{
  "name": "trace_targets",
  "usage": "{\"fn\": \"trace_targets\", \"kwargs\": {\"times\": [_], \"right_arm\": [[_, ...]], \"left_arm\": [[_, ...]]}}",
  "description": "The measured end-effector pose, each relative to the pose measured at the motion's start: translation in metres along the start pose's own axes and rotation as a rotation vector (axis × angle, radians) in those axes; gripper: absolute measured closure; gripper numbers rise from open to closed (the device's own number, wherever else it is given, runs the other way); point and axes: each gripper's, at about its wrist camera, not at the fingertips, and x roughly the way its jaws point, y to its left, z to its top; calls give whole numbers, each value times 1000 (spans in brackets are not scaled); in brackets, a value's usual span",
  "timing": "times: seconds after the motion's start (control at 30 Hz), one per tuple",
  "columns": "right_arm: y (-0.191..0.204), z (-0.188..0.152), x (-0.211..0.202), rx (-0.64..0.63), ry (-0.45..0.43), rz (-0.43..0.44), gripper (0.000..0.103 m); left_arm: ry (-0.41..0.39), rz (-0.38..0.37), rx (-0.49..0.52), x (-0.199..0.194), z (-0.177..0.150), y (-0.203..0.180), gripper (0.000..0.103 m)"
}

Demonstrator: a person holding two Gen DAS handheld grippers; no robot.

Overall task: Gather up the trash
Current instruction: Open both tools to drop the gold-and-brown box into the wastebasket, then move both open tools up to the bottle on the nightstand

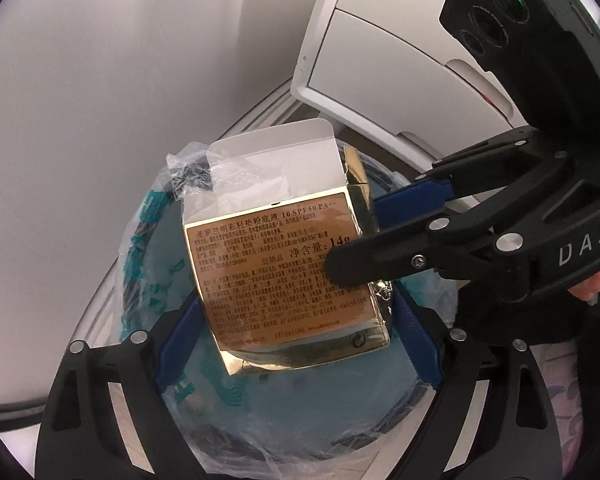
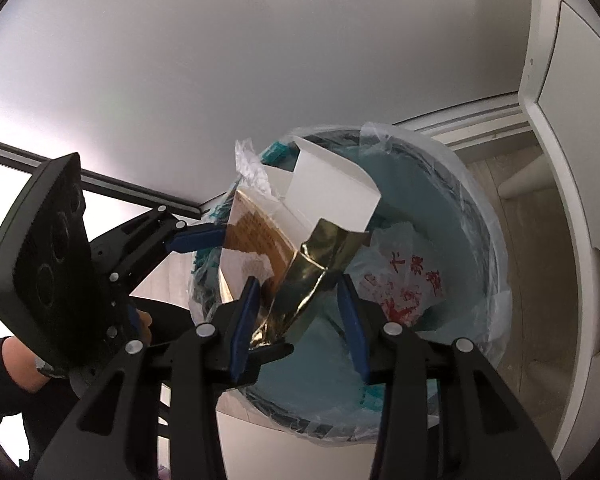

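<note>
Gold box [image 1: 284, 272] up in the air, right over the trash bin [image 2: 480, 216], not inside yet. Tilted a bit, with the white flap [image 2: 332, 188] at the top standing open and one gold side torn and crumpled.

Held from two sides at once. Left gripper [image 1: 300, 320] spread very wide, one blue pad on each side of the box near its bottom, gripping it across its full width. Right gripper [image 2: 298, 284] spread much less, reaching in from the side and pinching the crumpled gold edge.

Down below, a clear liner bag [image 2: 496, 280] folded over the bin rim. Inside, a white plastic bag [image 2: 400, 280] with red writing, already thrown away. Plenty of room left beside it.

Looks like the drop step of the job: box carried over the bin, ready to go in.

Next, probably: lower a little more, so the box sits well inside the rim. Then open both grippers, best at the same time, so no side hangs on. Watch the open flap and the torn gold edge, since either could catch on a pad or on the liner. After that, lift both grippers straight up and away from the bag.
</note>
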Motion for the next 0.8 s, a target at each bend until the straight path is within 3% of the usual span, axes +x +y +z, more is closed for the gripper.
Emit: {"fn": "trace_targets", "kwargs": {"times": [0.33,0.47,0.5,0.63,0.8], "right_arm": [[5,1,-11,-11,-12,-30,63],[7,0,-22,-8,-49,-61,20],[8,-1,-27,-11,-71,-77,16],[12,-3,-43,-38,-134,-112,8],[24,-6,-74,-79,-205,-135,7]], "left_arm": [[19,24,13,1,2,-1,17],[20,24,12,2,0,-1,6],[16,27,17,0,0,-1,6],[-8,44,38,-8,-2,-3,6],[-40,50,62,-28,-1,-9,6]]}}
